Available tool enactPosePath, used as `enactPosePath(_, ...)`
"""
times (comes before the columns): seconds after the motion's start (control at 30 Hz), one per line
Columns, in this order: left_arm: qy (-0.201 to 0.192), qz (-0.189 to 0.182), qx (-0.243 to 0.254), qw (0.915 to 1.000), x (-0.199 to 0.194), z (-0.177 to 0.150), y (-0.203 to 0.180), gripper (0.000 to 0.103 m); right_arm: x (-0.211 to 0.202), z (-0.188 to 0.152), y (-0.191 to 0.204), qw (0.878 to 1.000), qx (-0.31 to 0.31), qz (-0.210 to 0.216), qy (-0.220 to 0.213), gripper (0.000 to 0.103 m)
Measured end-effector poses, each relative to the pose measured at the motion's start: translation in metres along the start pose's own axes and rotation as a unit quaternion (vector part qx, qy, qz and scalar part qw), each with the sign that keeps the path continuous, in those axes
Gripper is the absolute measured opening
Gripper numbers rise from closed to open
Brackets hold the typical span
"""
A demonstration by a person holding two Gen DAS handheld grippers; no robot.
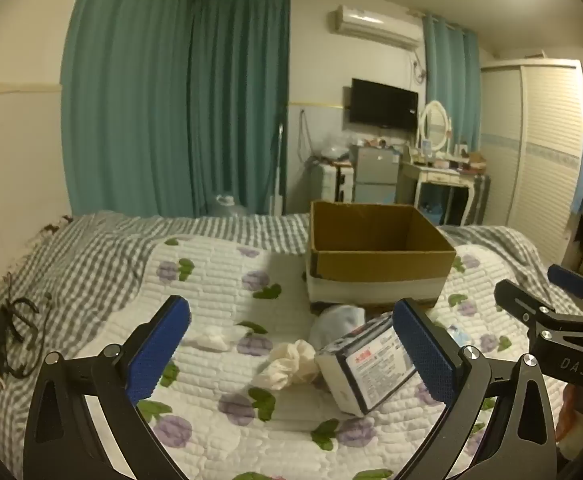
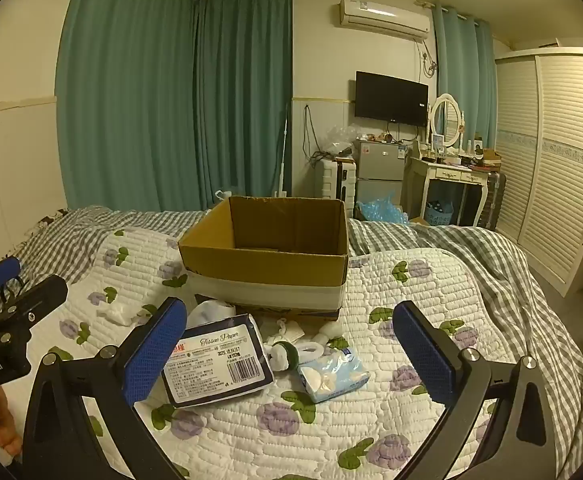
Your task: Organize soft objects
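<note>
Barely begun, I judge. My left gripper [image 1: 291, 344] and right gripper [image 2: 289, 344] both hang with fingers apart, holding nothing. The tissue pack [image 2: 217, 364], blue packet [image 2: 333, 376] and white cloth [image 1: 291, 364] lie on the bed before the cardboard box [image 2: 267, 264], which looks empty, though its floor is partly hidden.

The left gripper [image 1: 291, 354] hovers above the bed with its jaws spread wide, and nothing sits between its blue pads [image 1: 159, 350]. The right gripper [image 2: 289, 354] hangs at a similar height, jaws equally wide, its blue pads [image 2: 153, 354] bare. The two sit side by side, both pointing toward the far edge of the bed. A bit of a hand [image 2: 1, 428] shows below the left gripper in the right wrist view.
</note>
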State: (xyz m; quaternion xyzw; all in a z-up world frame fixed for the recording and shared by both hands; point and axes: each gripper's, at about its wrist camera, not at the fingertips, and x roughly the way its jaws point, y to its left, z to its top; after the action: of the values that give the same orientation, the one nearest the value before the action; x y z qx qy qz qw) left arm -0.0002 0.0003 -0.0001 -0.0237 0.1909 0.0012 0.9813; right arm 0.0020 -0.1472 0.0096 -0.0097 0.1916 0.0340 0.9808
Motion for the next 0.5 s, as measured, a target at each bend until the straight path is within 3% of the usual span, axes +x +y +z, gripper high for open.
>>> enactPosePath(0.5, 0.010, 0.005, 0.003, 0.9999, -0.0002, 0.0012, 0.0017, 0.103, 0.0032, -0.0025, 0.0014, 1.000, -0.001, 0.000, 0.004, 0.103)
